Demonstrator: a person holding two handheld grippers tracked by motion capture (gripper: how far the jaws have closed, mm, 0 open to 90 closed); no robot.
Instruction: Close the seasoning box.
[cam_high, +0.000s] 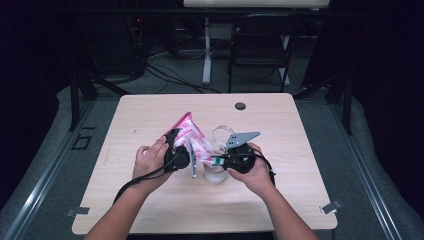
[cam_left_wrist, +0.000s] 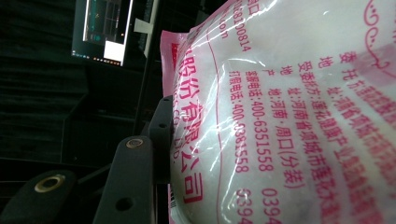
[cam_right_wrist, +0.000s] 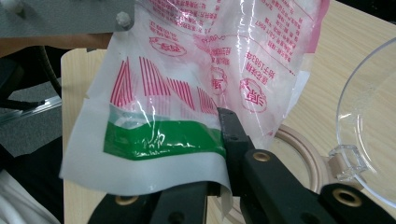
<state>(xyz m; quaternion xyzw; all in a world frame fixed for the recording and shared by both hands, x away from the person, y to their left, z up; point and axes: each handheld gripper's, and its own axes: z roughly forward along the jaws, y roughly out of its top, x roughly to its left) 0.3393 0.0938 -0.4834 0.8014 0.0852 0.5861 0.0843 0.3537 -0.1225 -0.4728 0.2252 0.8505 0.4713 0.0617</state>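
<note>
Pink-printed clear plastic makes up the bag (cam_high: 192, 136), which is held up over the middle of the pale wooden table (cam_high: 150, 110), tilted with one corner pointing up and away from the person; white contents fill its body, seen close in the left gripper view (cam_left_wrist: 289, 121). The left gripper (cam_high: 176, 150) has the bag's fat lower part between its jaws, which stand partly apart and press against the plastic; one black jaw lies flat along the bag's side in the left gripper view. The right gripper (cam_high: 220, 161) pinches the bag's flat sealed edge; in the right gripper view its jaws are closed tight on the thin white-and-green strip (cam_right_wrist: 163, 140) at the bag's end, and the plastic creases where they bite. Just under and beside the bag stands a clear glass jar (cam_high: 216, 172) on the table, below the right gripper; a clear plastic bowl (cam_right_wrist: 369, 135) and a tan ring-shaped lid (cam_right_wrist: 303, 154) lie near it in the right gripper view.
</note>
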